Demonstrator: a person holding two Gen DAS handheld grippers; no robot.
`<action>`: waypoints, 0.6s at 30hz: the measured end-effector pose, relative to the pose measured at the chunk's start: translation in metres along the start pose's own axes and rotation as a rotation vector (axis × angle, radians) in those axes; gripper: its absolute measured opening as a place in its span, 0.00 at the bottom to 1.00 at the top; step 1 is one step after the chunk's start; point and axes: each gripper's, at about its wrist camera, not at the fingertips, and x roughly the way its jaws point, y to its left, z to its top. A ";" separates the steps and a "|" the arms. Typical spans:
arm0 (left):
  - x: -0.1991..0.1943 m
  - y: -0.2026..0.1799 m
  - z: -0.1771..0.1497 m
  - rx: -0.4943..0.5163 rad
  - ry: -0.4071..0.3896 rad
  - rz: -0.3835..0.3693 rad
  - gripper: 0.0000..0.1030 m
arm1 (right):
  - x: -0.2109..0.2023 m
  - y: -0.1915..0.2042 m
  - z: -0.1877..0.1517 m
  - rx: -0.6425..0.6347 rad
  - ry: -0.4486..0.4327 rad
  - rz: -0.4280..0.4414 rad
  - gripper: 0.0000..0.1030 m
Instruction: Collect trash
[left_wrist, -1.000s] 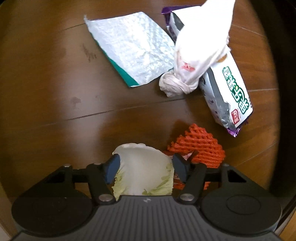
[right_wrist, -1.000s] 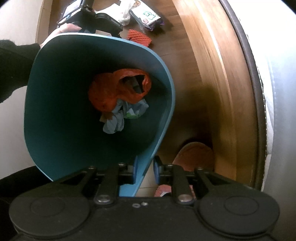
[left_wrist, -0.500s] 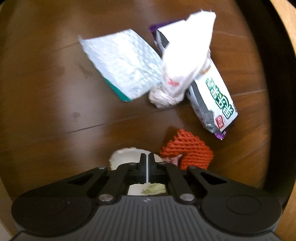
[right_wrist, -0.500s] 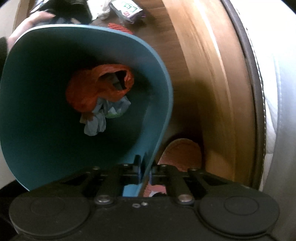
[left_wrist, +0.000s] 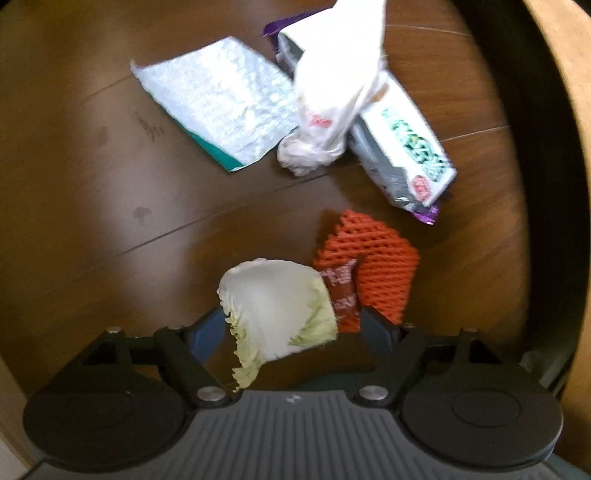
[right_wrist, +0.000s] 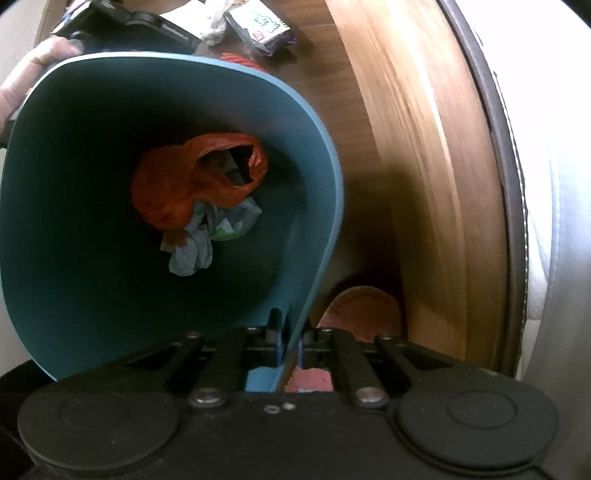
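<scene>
In the left wrist view my left gripper is open, its fingers on either side of a pale cabbage leaf on the wooden floor. An orange foam net lies just right of the leaf. Further off lie a silver foil wrapper, a knotted white plastic bag and a white-green snack packet. In the right wrist view my right gripper is shut on the rim of a teal trash bin and holds it tilted. Inside are an orange bag and crumpled paper.
A wooden furniture edge and white upholstery run along the right of the bin. A pink slipper lies on the floor below the bin. The hand with the left gripper shows above the bin's rim.
My left gripper was shut over the cabbage leaf half a second ago and is open now, with the leaf still on the floor between its fingers. The bin has shifted slightly in my right gripper's view.
</scene>
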 end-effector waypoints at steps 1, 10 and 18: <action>0.004 0.004 0.001 -0.037 0.003 0.010 0.78 | 0.000 -0.001 0.000 -0.001 0.000 0.004 0.06; 0.031 0.027 0.013 -0.220 0.019 0.018 0.78 | -0.001 -0.002 0.003 -0.005 0.011 0.021 0.07; 0.044 0.019 0.009 -0.198 0.027 0.043 0.81 | 0.000 -0.005 0.006 -0.008 0.022 0.034 0.07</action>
